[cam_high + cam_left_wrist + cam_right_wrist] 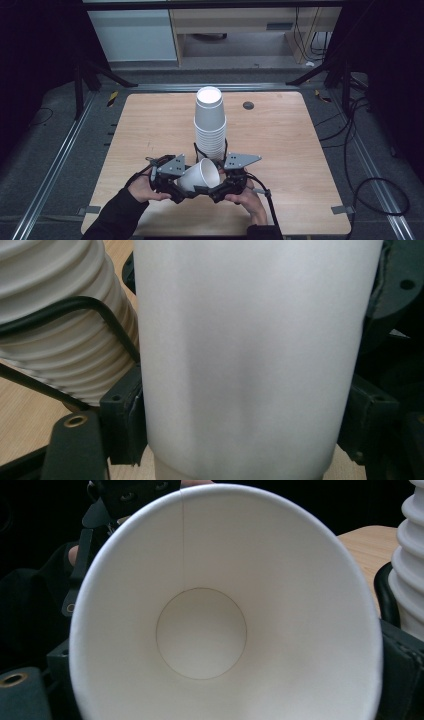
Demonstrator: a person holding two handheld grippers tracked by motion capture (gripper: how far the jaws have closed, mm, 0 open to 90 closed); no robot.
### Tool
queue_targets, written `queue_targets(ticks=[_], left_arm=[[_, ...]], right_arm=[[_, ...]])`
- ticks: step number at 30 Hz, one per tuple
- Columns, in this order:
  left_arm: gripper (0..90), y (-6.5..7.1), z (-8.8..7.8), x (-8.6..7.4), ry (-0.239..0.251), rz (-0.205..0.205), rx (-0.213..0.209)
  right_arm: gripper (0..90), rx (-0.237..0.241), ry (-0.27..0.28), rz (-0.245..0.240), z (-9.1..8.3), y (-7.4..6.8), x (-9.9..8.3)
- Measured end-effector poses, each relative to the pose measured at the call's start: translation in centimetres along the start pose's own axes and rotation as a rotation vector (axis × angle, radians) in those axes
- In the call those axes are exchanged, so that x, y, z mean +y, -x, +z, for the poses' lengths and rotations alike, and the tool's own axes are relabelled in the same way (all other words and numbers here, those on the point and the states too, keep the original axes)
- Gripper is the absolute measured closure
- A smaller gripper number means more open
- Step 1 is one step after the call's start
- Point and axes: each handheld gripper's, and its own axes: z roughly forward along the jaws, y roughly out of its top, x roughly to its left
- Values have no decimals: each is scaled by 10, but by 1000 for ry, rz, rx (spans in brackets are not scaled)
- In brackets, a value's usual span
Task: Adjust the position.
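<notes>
Loose cup (201, 175) held on its side at lower centre, pinched across wall by left claw (176, 186); mouth faced toward right claw (216, 188), grip unclear. Stack (210, 125) just behind on worktop (300, 150).

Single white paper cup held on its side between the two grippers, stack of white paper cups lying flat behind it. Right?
Not quite. The stack of white paper cups stands upright on the wooden table, as the high view shows. The single white paper cup does lie on its side between the left gripper and right gripper.
</notes>
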Motion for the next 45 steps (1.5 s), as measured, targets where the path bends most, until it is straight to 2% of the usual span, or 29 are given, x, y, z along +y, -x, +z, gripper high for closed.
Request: queue_targets(ticks=[14,22,26,34,38,45], left_arm=[[213,2,-1,1,10,8,4],[173,0,-5,-1,10,-15,20],[159,-2,-9,-4,-7,-26,34],[143,-7,-22,-17,-42,-65,93],[145,-11,-28,-22,-23,-103,126],[140,-20,-33,-28,-22,-166,202]], right_arm=[[89,10,8,-4,-3,-2,2],[89,2,16,-12,-10,-1,5],[88,-19,9,-26,-16,0,9],[88,-70,-9,-54,-33,0,17],[88,-101,-9,-55,-41,0,19],[88,-155,-2,-50,-60,2,19]])
